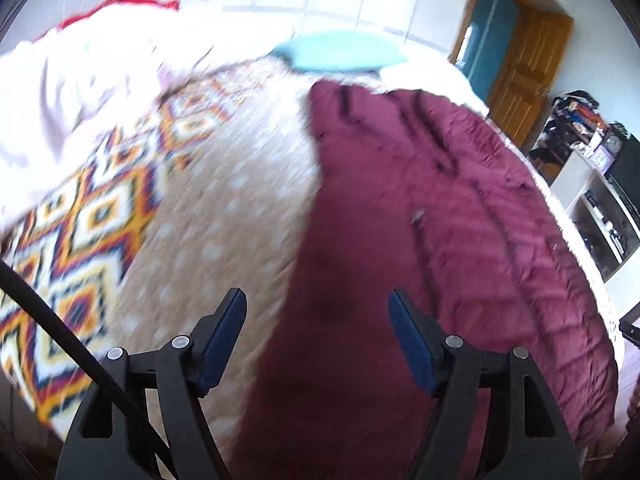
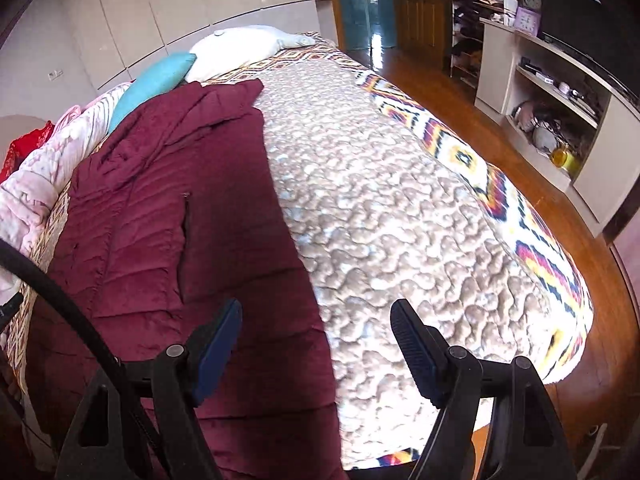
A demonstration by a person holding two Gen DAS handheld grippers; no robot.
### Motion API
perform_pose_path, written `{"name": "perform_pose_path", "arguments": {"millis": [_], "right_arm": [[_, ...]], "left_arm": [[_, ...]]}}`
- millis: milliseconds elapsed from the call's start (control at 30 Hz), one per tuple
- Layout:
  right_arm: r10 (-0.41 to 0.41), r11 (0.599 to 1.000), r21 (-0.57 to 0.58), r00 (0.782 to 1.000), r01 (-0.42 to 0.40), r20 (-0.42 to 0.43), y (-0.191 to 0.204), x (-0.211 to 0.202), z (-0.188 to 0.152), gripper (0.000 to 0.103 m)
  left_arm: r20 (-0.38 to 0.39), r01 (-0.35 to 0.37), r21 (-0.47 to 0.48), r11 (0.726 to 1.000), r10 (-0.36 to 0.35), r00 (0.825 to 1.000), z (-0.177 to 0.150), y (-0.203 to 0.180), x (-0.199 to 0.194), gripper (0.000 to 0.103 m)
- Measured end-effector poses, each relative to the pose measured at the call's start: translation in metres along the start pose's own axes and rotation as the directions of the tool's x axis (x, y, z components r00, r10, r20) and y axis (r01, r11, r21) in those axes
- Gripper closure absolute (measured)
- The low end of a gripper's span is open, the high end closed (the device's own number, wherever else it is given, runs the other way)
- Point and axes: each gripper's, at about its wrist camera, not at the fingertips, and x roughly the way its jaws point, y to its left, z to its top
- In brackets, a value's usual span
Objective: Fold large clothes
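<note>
A large maroon quilted coat (image 1: 420, 216) lies spread lengthwise on the bed; it also shows in the right wrist view (image 2: 168, 216). My left gripper (image 1: 318, 312) is open and empty, hovering above the coat's near end. My right gripper (image 2: 316, 320) is open and empty, above the coat's right edge where it meets the beige bedspread (image 2: 400, 208). The left wrist view is motion-blurred.
The bed carries a teal pillow (image 2: 156, 80), a white pillow (image 2: 236, 50) and a pink blanket (image 2: 48, 160) along its far side. A white shelf unit (image 2: 560, 92) and wooden floor (image 2: 460, 92) lie to the right. A wooden door (image 1: 520, 76) stands beyond the bed.
</note>
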Motion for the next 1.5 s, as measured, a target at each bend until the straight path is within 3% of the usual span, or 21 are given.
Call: {"name": "perform_pose_path", "arguments": {"millis": [133,267,400,600,633,700,800,900,1033,1133,1400,1467,1500], "right_arm": [[0.038,0.997,0.070,0.999,-0.036,-0.024,-0.026,0.014,-0.020,0.021],[0.180,0.968,0.190,0.982,-0.166,-0.058,-0.046,0.035,-0.039,0.021],[0.301,0.924,0.256,0.953,-0.286,-0.023,-0.049,0.027,-0.053,0.020],[0.431,0.883,0.241,0.899,-0.403,-0.077,-0.041,0.017,-0.091,0.020],[0.457,0.872,0.245,0.883,-0.423,-0.103,-0.037,0.017,-0.103,0.020],[0.467,0.874,0.224,0.873,-0.431,-0.142,-0.028,0.020,-0.121,0.021],[0.449,0.891,0.170,0.873,-0.421,-0.190,-0.012,0.021,-0.141,0.023],[0.430,0.902,0.119,0.881,-0.414,-0.196,0.005,0.022,-0.140,0.024],[0.435,0.898,0.127,0.892,-0.421,-0.125,0.008,0.012,-0.123,0.024],[0.443,0.890,0.157,0.893,-0.428,-0.074,-0.002,0.001,-0.116,0.024],[0.463,0.877,0.190,0.882,-0.442,-0.089,0.000,0.021,-0.118,0.024],[0.470,0.876,0.181,0.876,-0.448,-0.109,0.006,0.027,-0.120,0.024],[0.473,0.875,0.179,0.873,-0.450,-0.120,0.012,0.031,-0.122,0.024]], "left_arm": [[-0.097,0.110,-0.117,0.987,-0.121,0.988,-0.019,0.037,0.006,0.031],[-0.158,0.258,-0.219,0.941,-0.296,0.942,-0.045,0.051,0.015,0.040],[-0.126,0.281,-0.179,0.943,-0.305,0.944,-0.069,0.045,-0.006,0.041],[-0.087,0.366,-0.274,0.890,-0.401,0.912,-0.102,0.061,-0.031,0.042],[-0.086,0.371,-0.282,0.885,-0.409,0.909,-0.107,0.062,-0.034,0.042],[-0.091,0.378,-0.284,0.881,-0.417,0.904,-0.118,0.061,-0.038,0.042],[-0.101,0.369,-0.284,0.885,-0.410,0.907,-0.130,0.057,-0.038,0.042],[-0.104,0.354,-0.279,0.892,-0.395,0.913,-0.136,0.051,-0.038,0.042],[-0.085,0.340,-0.251,0.906,-0.371,0.925,-0.136,0.041,-0.047,0.041],[-0.054,0.357,-0.251,0.900,-0.382,0.923,-0.134,0.038,-0.054,0.041],[-0.034,0.376,-0.320,0.869,-0.408,0.912,-0.140,0.038,-0.045,0.037],[-0.051,0.357,-0.323,0.876,-0.393,0.918,-0.141,0.033,-0.043,0.037],[-0.060,0.328,-0.306,0.894,-0.362,0.930,-0.141,0.028,-0.043,0.037]]}}
